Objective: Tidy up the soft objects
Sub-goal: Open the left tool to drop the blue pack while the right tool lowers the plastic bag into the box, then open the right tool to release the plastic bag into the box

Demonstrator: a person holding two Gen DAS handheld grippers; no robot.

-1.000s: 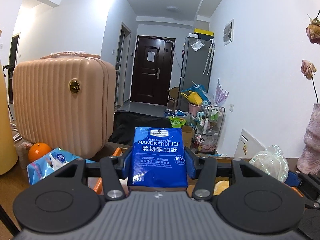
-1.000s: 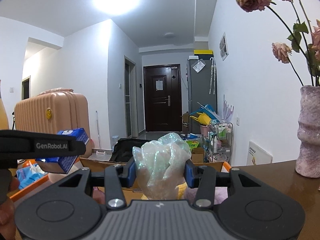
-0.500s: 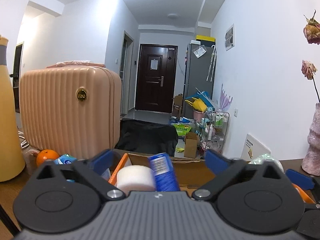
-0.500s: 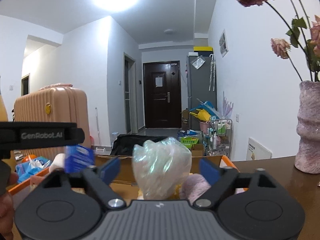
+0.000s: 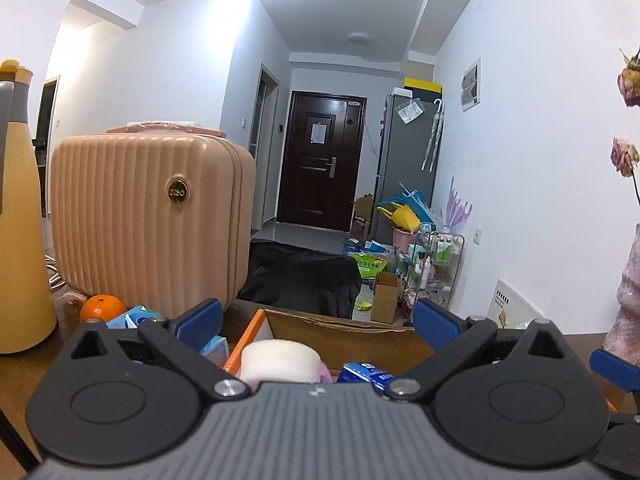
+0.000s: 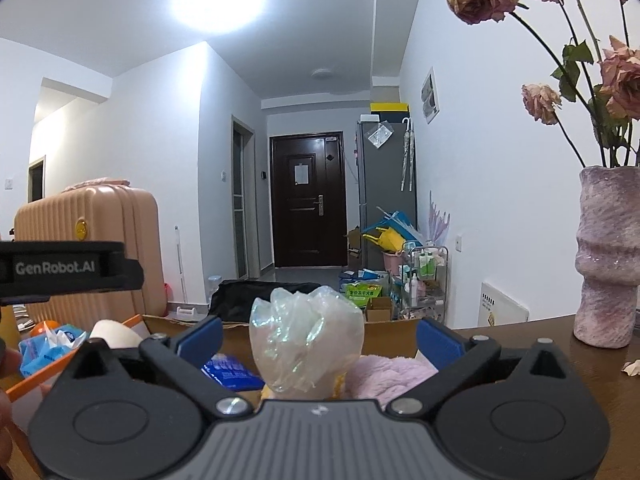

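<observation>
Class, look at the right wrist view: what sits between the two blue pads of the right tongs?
A crumpled clear plastic bag stands upright between the pads, touching neither; the right tongs are open. The right wrist view shows this.

Crinkly glossy plastic bag (image 6: pixel 306 336), fluffy lilac cloth (image 6: pixel 390 372), matt cardboard box (image 5: pixel 344 334), ribbed hard-shell suitcase (image 5: pixel 148 220).

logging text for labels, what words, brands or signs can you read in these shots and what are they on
"GenRobot.AI": on the black body of the left claw, seen from the right wrist.
Gold round badge on the pink suitcase: lettering too small to read.
Blue tissue pack in the cardboard box: print blurred.
Green bag on the floor: characters too small.
Paper on the door: unreadable.
</observation>
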